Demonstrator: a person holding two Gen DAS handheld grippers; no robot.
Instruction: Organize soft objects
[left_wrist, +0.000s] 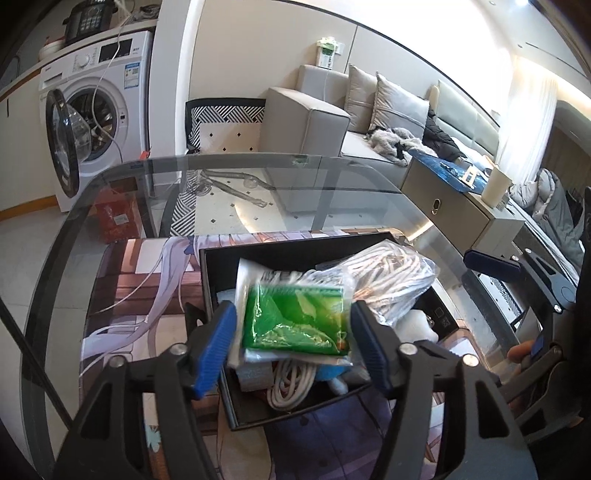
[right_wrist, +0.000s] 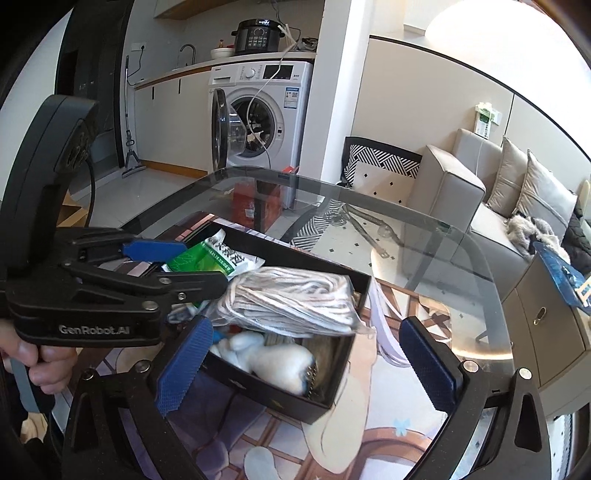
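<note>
A black box stands on a printed mat and holds several soft things. A green packet lies on top of the pile, blurred, between the fingers of my left gripper. The blue pads stand just off its edges, so the gripper is open. A bagged bundle of white rope rests across the box's far right, and a white cable coil lies at its near end. My right gripper is wide open over the box's near corner, above a white plush toy and the rope bundle, holding nothing.
The mat covers a glass table. A grey drawer cabinet sits to the right, with a sofa behind it. A washing machine with its door open stands far left. A red box shows under the glass.
</note>
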